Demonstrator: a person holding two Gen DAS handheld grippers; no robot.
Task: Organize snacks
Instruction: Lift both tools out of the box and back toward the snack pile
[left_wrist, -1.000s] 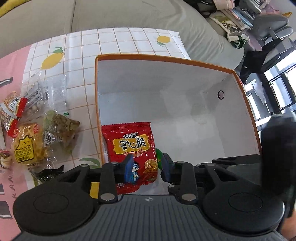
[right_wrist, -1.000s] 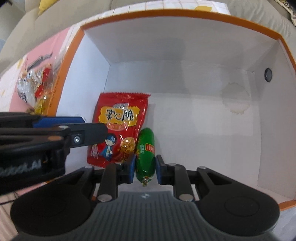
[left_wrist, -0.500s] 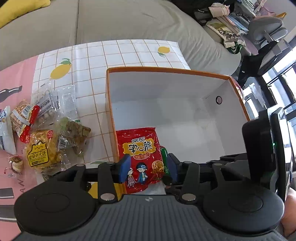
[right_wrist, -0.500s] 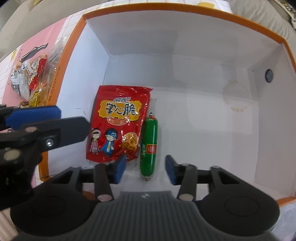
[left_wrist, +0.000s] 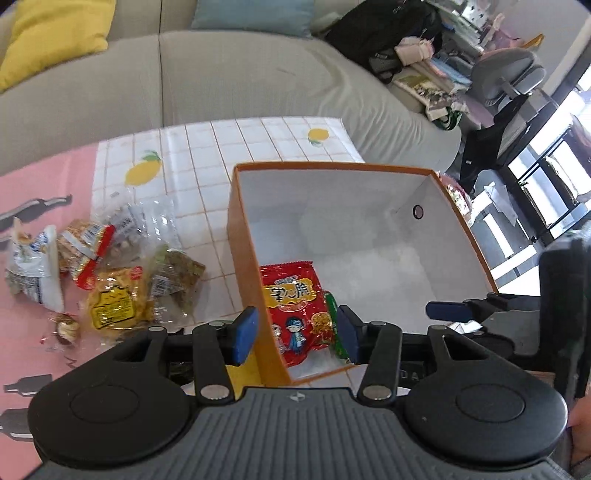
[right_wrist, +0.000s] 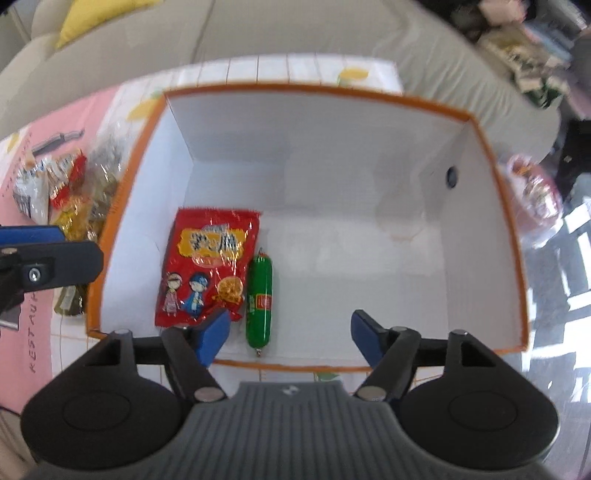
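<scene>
both grippers are hanging wide open and empty above the orange box (right_wrist: 511, 236), where a red packet (right_wrist: 207, 266) and green sausage (right_wrist: 259, 295) are lying side by side on the white floor. the right gripper (right_wrist: 290, 338), clamped on the sausage a second ago, has let go and pulled back; the left gripper (left_wrist: 295, 336) has lifted away too. the next move is likely calling for a reach to the snack pile (left_wrist: 110, 273) left of the box.
</scene>
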